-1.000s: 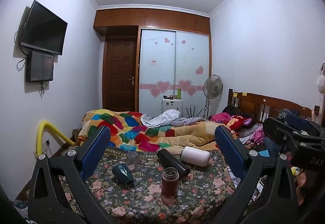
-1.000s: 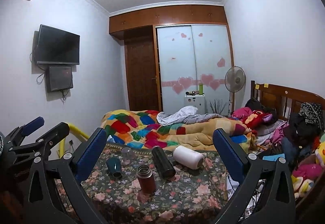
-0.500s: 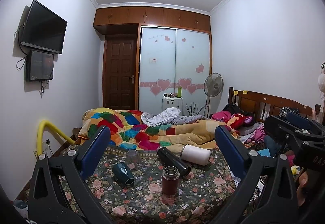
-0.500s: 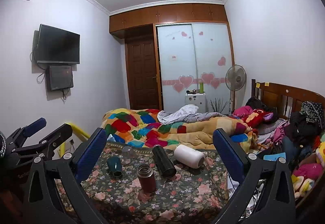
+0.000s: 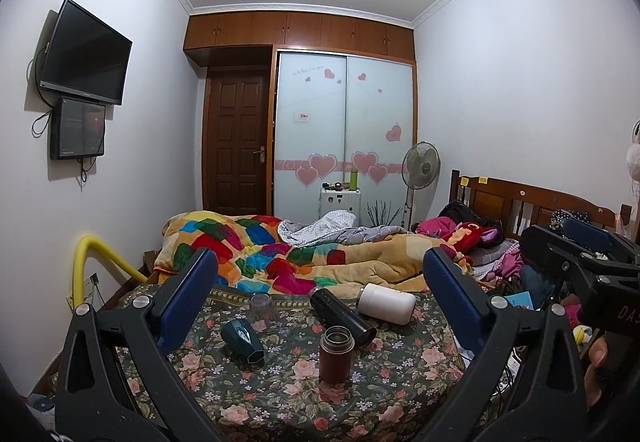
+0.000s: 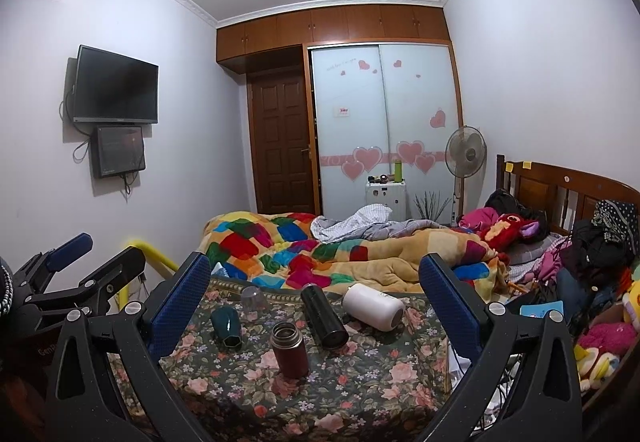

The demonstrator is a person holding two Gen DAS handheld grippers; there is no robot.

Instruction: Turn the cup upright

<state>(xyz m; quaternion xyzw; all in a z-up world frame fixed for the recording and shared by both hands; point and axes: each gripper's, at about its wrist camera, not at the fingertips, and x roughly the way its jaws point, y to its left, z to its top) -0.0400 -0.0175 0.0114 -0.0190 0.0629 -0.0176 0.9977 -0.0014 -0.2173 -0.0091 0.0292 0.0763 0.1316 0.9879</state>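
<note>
On a floral tablecloth [image 5: 280, 394] [image 6: 360, 374] lie several cups. A dark teal cup [image 5: 242, 336] [image 6: 225, 325], a black flask [image 5: 342, 312] [image 6: 323, 316] and a white bottle [image 5: 386, 302] [image 6: 373, 306] lie on their sides. A clear glass [image 5: 263, 306] [image 6: 253, 299] stands upside down at the back. A dark red flask [image 5: 336, 354] [image 6: 289, 349] stands upright in front. My left gripper [image 5: 320, 294] and right gripper [image 6: 316, 292] are both open, empty, held back from the table.
A bed with a colourful blanket [image 5: 280, 254] lies behind the table. A yellow pipe [image 5: 96, 254] stands at the left wall. Clothes and toys [image 6: 592, 282] pile up at the right. The other gripper shows at each view's edge, the right one in the left wrist view [image 5: 584, 266] and the left one in the right wrist view [image 6: 60, 282].
Both views have shifted only slightly; the table objects sit a little higher in frame. No cup has moved and both grippers stay open.
</note>
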